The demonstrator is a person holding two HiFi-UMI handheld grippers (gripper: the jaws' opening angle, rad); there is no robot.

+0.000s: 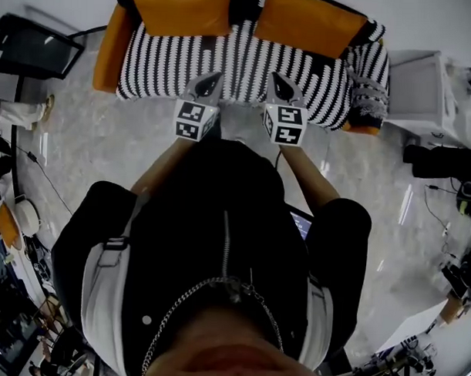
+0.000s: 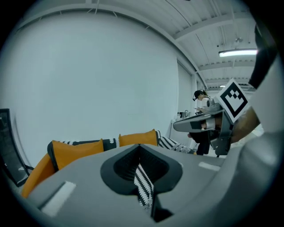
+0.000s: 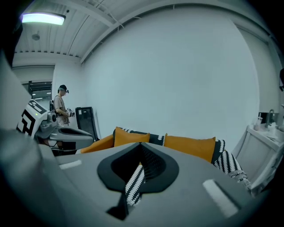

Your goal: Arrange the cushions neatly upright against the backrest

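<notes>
Two orange cushions stand upright against the sofa's backrest, the left cushion and the right cushion. A black-and-white striped cover lies over the seat. My left gripper and my right gripper hover side by side over the seat's front edge, pointing at the backrest. Both are shut with nothing held. Only the striped cover shows through the slit between each pair of jaws.
The sofa has an orange armrest on the left. A dark monitor stands to the left and a white cabinet to the right, with camera gear below it. Another person stands farther off. Cables lie on the marble floor.
</notes>
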